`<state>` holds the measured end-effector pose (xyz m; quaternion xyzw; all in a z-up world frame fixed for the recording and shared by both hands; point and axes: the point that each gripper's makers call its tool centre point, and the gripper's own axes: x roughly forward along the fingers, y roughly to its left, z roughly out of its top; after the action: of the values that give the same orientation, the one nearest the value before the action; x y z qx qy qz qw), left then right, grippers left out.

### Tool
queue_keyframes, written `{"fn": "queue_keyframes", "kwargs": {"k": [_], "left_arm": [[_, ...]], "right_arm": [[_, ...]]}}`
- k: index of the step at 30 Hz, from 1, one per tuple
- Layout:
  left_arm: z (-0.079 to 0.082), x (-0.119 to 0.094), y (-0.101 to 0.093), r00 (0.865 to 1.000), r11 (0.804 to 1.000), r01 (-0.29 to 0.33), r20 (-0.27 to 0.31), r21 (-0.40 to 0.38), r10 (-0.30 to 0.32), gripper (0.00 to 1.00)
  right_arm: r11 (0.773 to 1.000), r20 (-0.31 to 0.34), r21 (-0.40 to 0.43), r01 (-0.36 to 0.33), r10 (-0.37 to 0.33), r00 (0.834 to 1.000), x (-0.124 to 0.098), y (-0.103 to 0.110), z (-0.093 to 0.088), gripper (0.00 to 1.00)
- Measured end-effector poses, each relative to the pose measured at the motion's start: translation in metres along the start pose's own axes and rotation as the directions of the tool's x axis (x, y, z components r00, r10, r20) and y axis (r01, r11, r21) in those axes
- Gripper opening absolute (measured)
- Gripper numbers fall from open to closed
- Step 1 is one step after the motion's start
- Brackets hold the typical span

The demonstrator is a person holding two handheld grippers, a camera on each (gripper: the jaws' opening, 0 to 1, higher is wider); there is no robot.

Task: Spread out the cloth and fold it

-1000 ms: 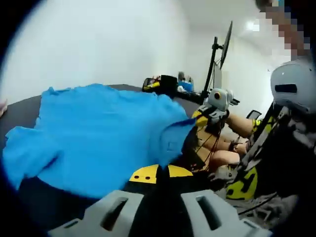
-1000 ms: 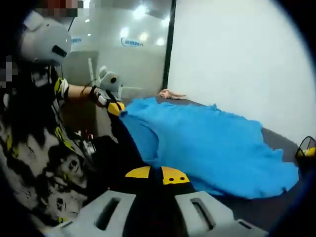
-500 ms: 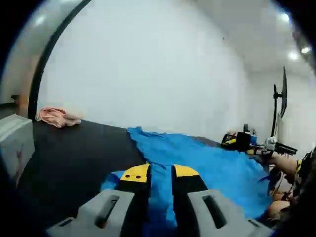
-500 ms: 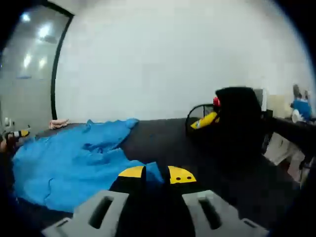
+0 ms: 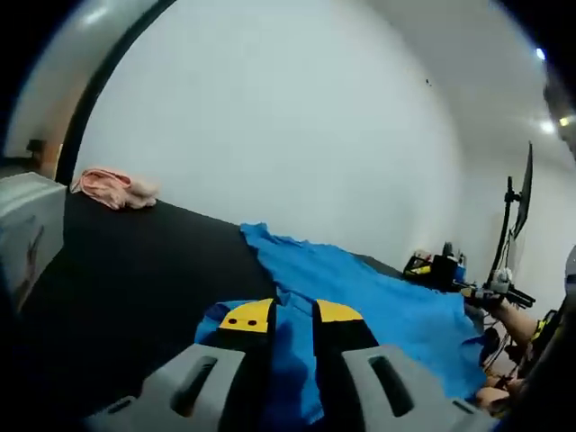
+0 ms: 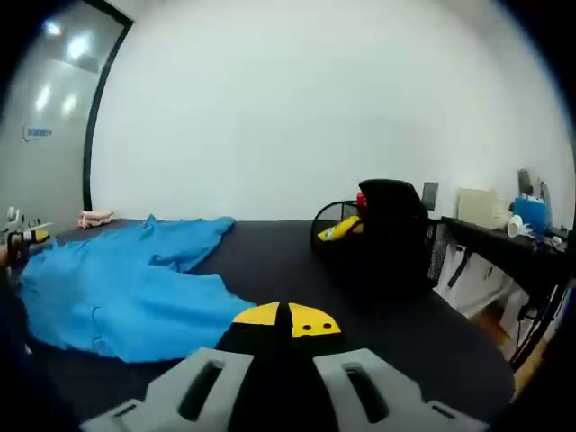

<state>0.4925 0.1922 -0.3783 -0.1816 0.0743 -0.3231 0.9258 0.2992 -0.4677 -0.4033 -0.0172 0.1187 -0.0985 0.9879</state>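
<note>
On the black counter [image 5: 126, 261] lies a bright blue, wrinkled cloth [image 5: 378, 297], spread from the near edge out toward the far wall. Seen in the left gripper view, the left hand-held gripper [image 5: 292, 317] rises from the bottom with its yellow-tipped jaws a narrow gap apart, and blue fabric sits between and around the tips, so it appears to be pinching the near edge of the cloth. At the far left of the counter, well apart from the blue fabric, rests a small crumpled pink cloth [image 5: 112, 186] near the white wall [image 5: 270, 135]. At the right, a person's hand [image 5: 506, 310] reaches toward the far side of the blue fabric, and a dark monitor on a stand [image 5: 517, 202] stands behind it.

Seen in the right gripper view, the blue cloth [image 6: 117, 283] covers the left part of the counter [image 6: 297, 256]. The right hand-held gripper [image 6: 283, 319] has its yellow tips pressed together with nothing visible between them, just right of the cloth's near edge. A black wire basket holding a yellow object and something red [image 6: 346, 225] sits farther back, beside a bulky black item [image 6: 391, 225]. A glass partition [image 6: 45, 117] at the far left bears a small blue sign too blurred to read.
</note>
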Motion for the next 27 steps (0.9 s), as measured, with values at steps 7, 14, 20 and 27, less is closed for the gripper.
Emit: {"fn": "queue_keyframes", "kwargs": {"k": [7,14,20,27], "left_arm": [[-0.003,-0.007,-0.002,1.000,1.000,-0.006,-0.024,-0.024,0.006,0.16],[0.000,-0.042,0.028,0.982,0.981,-0.164,-0.115,-0.106,0.151,0.19],[-0.032,-0.083,-0.023,0.980,0.985,0.045,-0.198,0.169,-0.011,0.27],[-0.053,-0.059,0.004,0.954,0.900,0.030,-0.281,0.434,0.103,0.16]], "right_arm": [[1.000,0.021,0.013,0.020,-0.020,1.000,0.005,0.000,-0.009,0.04],[1.000,0.126,-0.017,-0.001,0.003,0.992,-0.011,0.011,0.017,0.19],[0.995,0.152,-0.021,-0.100,0.102,0.983,-0.016,0.046,0.026,0.19],[0.985,0.201,-0.039,-0.170,0.174,0.964,-0.009,0.080,0.050,0.19]]}}
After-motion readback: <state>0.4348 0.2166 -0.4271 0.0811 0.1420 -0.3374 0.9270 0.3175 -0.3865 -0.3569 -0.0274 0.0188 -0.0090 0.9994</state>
